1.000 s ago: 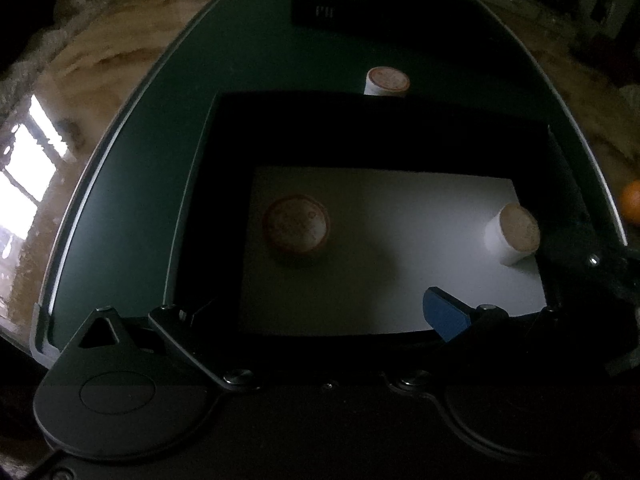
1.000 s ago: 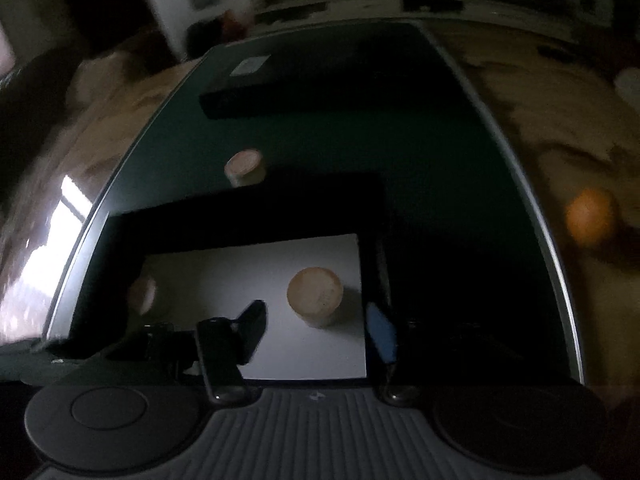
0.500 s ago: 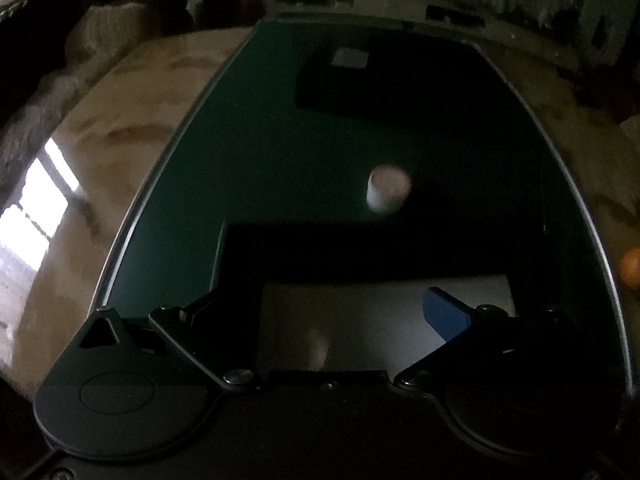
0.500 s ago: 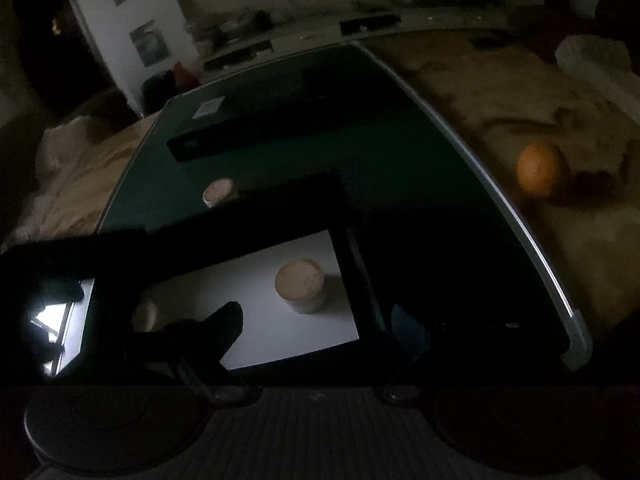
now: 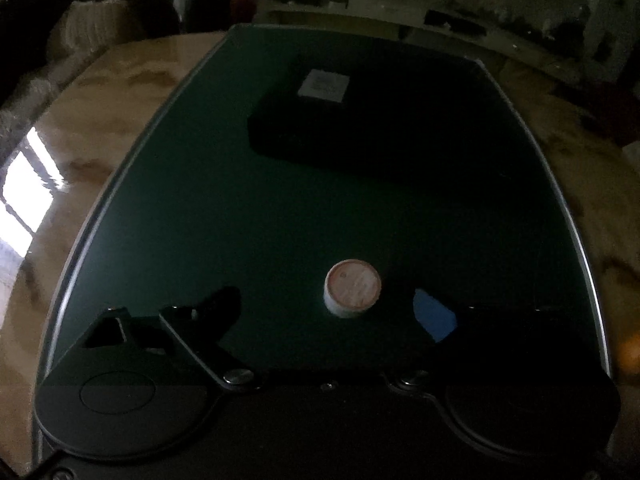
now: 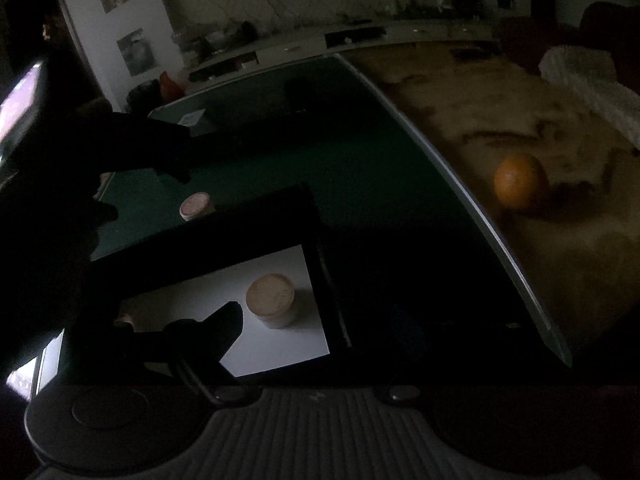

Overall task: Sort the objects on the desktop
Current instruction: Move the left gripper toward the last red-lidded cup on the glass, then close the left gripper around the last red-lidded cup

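Observation:
A small white cup with a pinkish round lid point(image 5: 352, 288) stands on the dark green mat point(image 5: 240, 208), between the fingers of my open left gripper point(image 5: 332, 308) without touching them. It also shows in the right wrist view point(image 6: 195, 206). A black tray with a white bottom point(image 6: 280, 356) holds a second cup with a tan lid point(image 6: 272, 300) and another cup point(image 6: 124, 318) at its left, mostly hidden. My right gripper point(image 6: 320, 326) is open and empty above the tray's near right part. The left gripper's dark body point(image 6: 132, 148) reaches over the mat.
A flat black box with a white label point(image 5: 324, 120) lies at the far end of the mat. An orange point(image 6: 520, 184) sits on the glossy brown table point(image 6: 520, 100) to the right of the mat. The mat's pale edge point(image 6: 480, 216) runs between them.
My left gripper has moved forward off the tray to the cup on the mat, which now sits between its fingers. My right gripper has pulled back and turned right, bringing the orange closer to centre.

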Demonstrator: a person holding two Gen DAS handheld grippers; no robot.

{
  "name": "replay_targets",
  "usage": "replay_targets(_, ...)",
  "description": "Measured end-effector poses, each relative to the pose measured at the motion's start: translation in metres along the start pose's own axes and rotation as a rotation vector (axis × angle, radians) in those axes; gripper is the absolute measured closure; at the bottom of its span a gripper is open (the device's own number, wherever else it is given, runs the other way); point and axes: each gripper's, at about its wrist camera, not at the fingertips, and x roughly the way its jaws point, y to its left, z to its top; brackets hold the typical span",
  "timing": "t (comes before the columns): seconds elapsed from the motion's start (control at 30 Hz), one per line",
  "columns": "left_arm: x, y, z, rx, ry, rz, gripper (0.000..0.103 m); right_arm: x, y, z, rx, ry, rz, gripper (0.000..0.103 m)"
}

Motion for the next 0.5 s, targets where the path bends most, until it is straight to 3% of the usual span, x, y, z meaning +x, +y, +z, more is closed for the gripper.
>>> replay_targets(0.23,0.025,-0.007,0.003,-0.015,0.03,-0.023,0.018,-0.001,-0.002,-0.001,-0.005,0.001,0.009,0.018)
replay_targets(0.4,0.04,-0.01,0.004,-0.004,0.05,0.003,0.022,-0.002,0.0,-0.001,-0.016,0.01,0.011,0.018)
replay_targets(0.5,0.049,-0.01,0.006,-0.005,0.068,-0.008,0.033,-0.003,0.0,-0.001,-0.017,0.01,0.013,0.018)
